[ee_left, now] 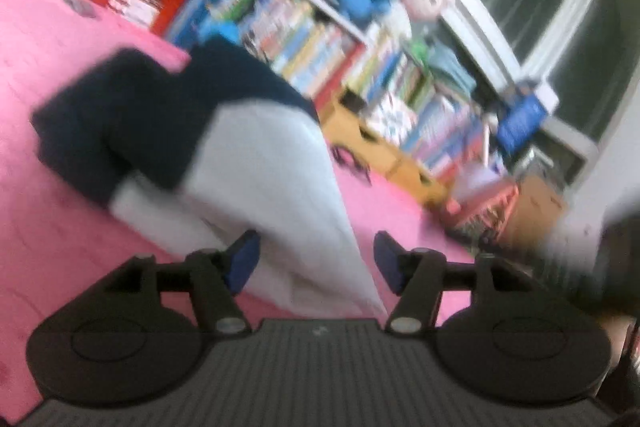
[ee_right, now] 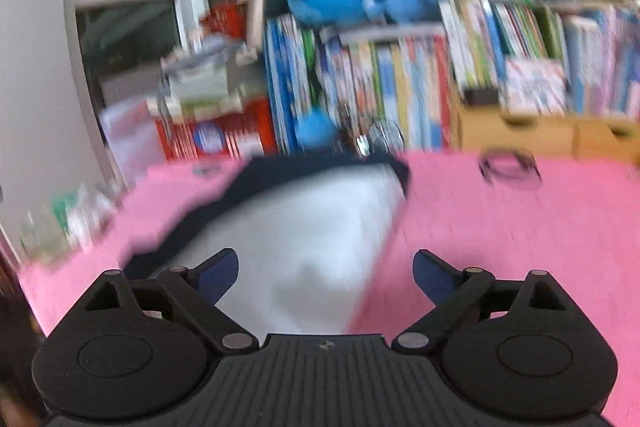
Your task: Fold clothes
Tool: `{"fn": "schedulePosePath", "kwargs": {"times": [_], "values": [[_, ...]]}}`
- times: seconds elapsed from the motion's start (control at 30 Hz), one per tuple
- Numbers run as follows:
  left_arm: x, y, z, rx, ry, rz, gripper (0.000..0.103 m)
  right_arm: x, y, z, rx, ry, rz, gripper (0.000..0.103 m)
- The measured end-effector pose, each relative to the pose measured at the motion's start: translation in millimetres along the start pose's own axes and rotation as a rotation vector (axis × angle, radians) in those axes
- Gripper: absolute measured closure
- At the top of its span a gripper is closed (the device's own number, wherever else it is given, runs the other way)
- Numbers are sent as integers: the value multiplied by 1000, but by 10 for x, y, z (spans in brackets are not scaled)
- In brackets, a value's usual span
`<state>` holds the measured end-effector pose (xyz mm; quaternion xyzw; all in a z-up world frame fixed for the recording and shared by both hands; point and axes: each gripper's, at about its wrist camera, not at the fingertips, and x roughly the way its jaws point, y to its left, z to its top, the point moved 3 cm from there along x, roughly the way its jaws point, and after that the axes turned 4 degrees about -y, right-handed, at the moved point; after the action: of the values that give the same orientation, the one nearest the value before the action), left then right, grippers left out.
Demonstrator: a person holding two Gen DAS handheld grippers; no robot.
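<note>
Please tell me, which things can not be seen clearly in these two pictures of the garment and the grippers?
- Garment, left wrist view: motion blur hides its type; near corner hidden behind the left gripper.
- Garment, right wrist view: near edge hidden behind the right gripper.
- Book titles on the shelf: blurred.
- Small dark object on the pink surface: too blurred to name.

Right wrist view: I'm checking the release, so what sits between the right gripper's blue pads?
In the right wrist view, the right gripper stands open; the white part of the garment lies on the pink cover between its pads, untouched.
</note>
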<state>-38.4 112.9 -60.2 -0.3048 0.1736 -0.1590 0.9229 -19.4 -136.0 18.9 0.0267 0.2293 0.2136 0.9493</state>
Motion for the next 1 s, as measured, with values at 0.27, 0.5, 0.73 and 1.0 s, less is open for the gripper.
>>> {"fn": "schedulePosePath", "kwargs": {"times": [0.27, 0.5, 0.73, 1.0], "values": [[275, 159, 222, -158, -16, 87, 39, 192, 372, -659, 19, 44, -84, 8], [436, 403, 461, -284, -74, 218, 76, 473, 453, -693, 76, 22, -190, 22], [205, 453, 669, -252, -178, 222, 92, 457, 431, -730, 102, -21, -237, 47], [470, 482, 616, -280, -53, 180, 68, 594, 608, -666, -9, 0, -250, 63]]}}
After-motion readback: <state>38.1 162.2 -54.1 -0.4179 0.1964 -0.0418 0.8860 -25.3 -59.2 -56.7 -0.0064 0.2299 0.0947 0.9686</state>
